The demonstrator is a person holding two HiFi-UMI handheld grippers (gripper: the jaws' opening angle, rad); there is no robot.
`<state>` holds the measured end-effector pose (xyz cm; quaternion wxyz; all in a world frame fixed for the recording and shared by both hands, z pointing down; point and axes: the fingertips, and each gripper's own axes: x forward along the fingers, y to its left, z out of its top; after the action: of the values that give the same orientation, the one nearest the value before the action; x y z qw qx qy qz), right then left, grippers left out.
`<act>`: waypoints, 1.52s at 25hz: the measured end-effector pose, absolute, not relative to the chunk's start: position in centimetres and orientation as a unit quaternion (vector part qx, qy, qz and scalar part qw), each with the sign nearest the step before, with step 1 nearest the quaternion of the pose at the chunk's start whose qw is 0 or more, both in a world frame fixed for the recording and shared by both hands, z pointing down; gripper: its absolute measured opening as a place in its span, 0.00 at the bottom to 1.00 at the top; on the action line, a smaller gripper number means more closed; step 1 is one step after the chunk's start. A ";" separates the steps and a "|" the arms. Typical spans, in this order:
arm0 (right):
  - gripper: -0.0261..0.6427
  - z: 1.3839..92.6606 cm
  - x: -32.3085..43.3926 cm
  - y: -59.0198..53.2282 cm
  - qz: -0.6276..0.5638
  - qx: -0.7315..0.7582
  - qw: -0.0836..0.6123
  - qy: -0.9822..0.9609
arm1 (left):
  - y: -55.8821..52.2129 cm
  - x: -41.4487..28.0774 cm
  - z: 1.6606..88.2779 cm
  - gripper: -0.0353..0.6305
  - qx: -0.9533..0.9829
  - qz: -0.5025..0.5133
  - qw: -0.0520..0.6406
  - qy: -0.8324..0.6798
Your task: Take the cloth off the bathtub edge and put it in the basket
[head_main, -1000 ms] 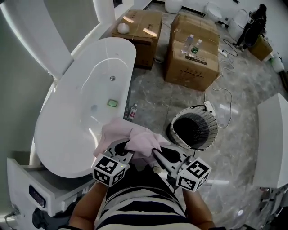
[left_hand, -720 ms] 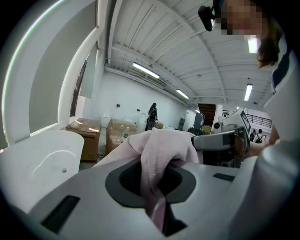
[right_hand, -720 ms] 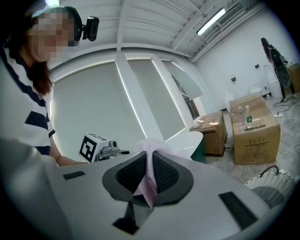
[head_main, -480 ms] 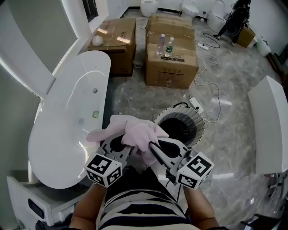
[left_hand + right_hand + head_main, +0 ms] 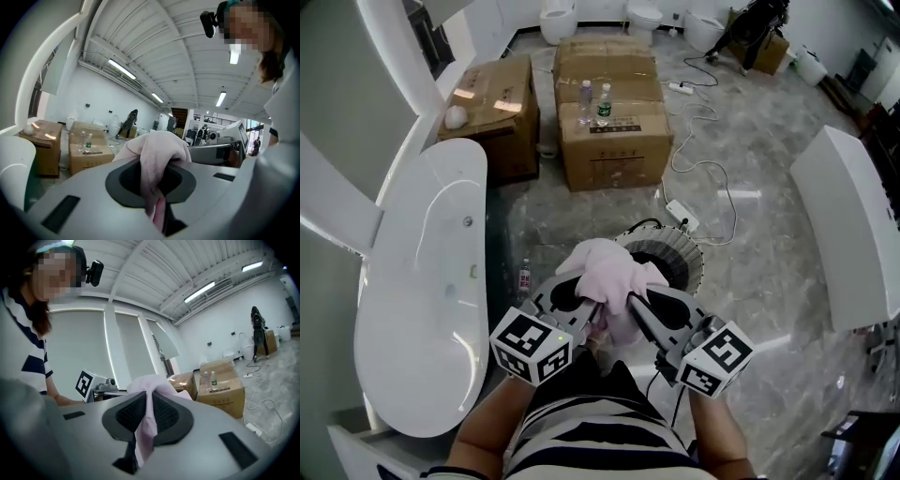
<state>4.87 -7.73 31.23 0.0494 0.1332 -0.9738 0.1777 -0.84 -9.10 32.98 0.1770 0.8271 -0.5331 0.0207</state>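
A pale pink cloth (image 5: 612, 275) hangs bunched between my two grippers, lifted clear of the white bathtub (image 5: 417, 291) at the left. My left gripper (image 5: 592, 314) is shut on the cloth (image 5: 157, 157), a fold of it pinched between the dark pads. My right gripper (image 5: 630, 302) is shut on the cloth (image 5: 149, 418) too. The round wicker basket (image 5: 686, 265) with a dark inside sits on the floor just beyond and under the cloth, partly hidden by it.
Cardboard boxes (image 5: 614, 127) with two bottles on top stand on the floor beyond the basket, another box (image 5: 492, 112) beside the tub's far end. A power strip and white cables (image 5: 684, 217) lie right of the basket. A white fixture (image 5: 853, 239) stands at the right.
Both grippers have carried the cloth rightward, away from the bathtub edge, to over the near side of the basket. The view has swung right with them.
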 end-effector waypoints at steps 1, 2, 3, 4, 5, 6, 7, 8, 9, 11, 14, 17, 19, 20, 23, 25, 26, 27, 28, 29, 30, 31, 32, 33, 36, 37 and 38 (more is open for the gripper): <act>0.12 31.1 5.2 -8.6 0.176 0.146 0.047 -0.972 | -10.1 -0.4 32.9 0.12 0.834 0.017 0.180 -0.522; 0.12 30.9 5.6 -9.6 0.175 0.159 0.043 -0.971 | -11.2 0.0 32.8 0.12 0.841 0.013 0.182 -0.510; 0.12 30.7 6.0 -10.5 0.173 0.172 0.040 -0.969 | -12.2 0.5 32.7 0.12 0.848 0.010 0.184 -0.497; 0.12 30.5 6.3 -11.4 0.171 0.184 0.037 -0.967 | -13.3 0.9 32.5 0.12 0.855 0.007 0.185 -0.485; 0.12 30.2 6.7 -12.2 0.170 0.196 0.034 -0.965 | -14.2 1.3 32.2 0.12 0.861 0.004 0.185 -0.474; 0.12 29.8 7.0 -13.1 0.170 0.206 0.030 -0.963 | -15.1 1.7 31.8 0.12 0.867 0.001 0.184 -0.463; 0.12 29.4 7.3 -13.8 0.169 0.216 0.027 -0.961 | -16.0 2.1 31.4 0.12 0.873 -0.001 0.183 -0.452; 0.12 29.0 7.6 -14.6 0.167 0.226 0.024 -0.959 | -16.8 2.3 31.0 0.12 0.879 -0.003 0.181 -0.440; 0.12 28.6 7.8 -15.3 0.165 0.236 0.021 -0.957 | -17.6 2.6 30.6 0.12 0.885 -0.004 0.181 -0.429; 0.12 28.0 8.1 -16.6 0.161 0.256 0.018 -0.953 | -19.1 3.0 30.0 0.12 0.894 -0.007 0.181 -0.410; 0.12 28.2 8.6 -18.5 0.162 0.284 0.022 -0.945 | -21.1 3.7 30.1 0.12 0.904 -0.004 0.184 -0.385; 0.12 29.2 8.9 -19.7 0.169 0.310 0.032 -0.935 | -22.6 4.2 31.3 0.12 0.912 0.004 0.195 -0.360; 0.12 30.1 9.1 -20.4 0.174 0.324 0.040 -0.929 | -23.3 4.5 32.3 0.12 0.916 0.011 0.205 -0.345; 0.12 30.7 9.2 -20.7 0.176 0.331 0.045 -0.926 | -23.6 4.7 32.9 0.12 0.917 0.016 0.211 -0.338; 0.12 32.4 9.2 -21.4 0.181 0.348 0.061 -0.918 | -24.2 4.8 34.9 0.12 0.918 0.032 0.232 -0.319; 0.12 33.5 9.1 -21.9 0.187 0.357 0.063 -0.913 | -24.6 4.7 36.1 0.12 0.920 0.042 0.241 -0.307; 0.12 34.2 9.1 -22.1 0.193 0.362 0.063 -0.910 | -24.8 4.7 36.8 0.12 0.920 0.049 0.245 -0.303; 0.12 35.0 9.1 -22.2 0.201 0.366 0.063 -0.907 | -24.9 4.8 37.6 0.12 0.920 0.056 0.249 -0.298; 0.12 35.8 9.3 -22.3 0.209 0.369 0.065 -0.903 | -25.0 4.9 38.4 0.12 0.919 0.064 0.254 -0.295; 0.12 36.6 9.4 -22.3 0.217 0.371 0.068 -0.900 | -25.0 5.0 39.2 0.12 0.918 0.072 0.259 -0.292; 0.12 37.4 9.5 -22.5 0.223 0.372 0.073 -0.898 | -25.0 5.1 40.0 0.12 0.916 0.079 0.264 -0.291; 0.12 38.1 9.6 -22.6 0.226 0.373 0.078 -0.896 | -25.2 5.1 40.8 0.12 0.915 0.087 0.267 -0.290; 0.12 38.8 9.7 -22.8 0.228 0.374 0.084 -0.895 | -25.3 5.3 41.6 0.12 0.913 0.094 0.271 -0.289; 0.12 39.5 9.9 -23.0 0.231 0.373 0.089 -0.894 | -25.5 5.4 42.3 0.12 0.912 0.101 0.274 -0.289; 0.12 41.3 10.3 -23.7 0.245 0.368 0.094 -0.892 | -25.9 5.8 44.2 0.12 0.906 0.120 0.282 -0.292; 0.12 41.4 10.4 -23.9 0.250 0.364 0.090 -0.893 | -26.1 5.9 44.4 0.12 0.904 0.123 0.286 -0.294; 0.12 41.3 10.5 -24.2 0.254 0.359 0.085 -0.894 | -26.3 5.9 44.3 0.12 0.901 0.122 0.290 -0.297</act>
<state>10.49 -24.15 41.32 0.0851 0.3593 -0.8940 0.2539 5.95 -26.25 44.33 0.2902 0.9015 -0.2972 0.1218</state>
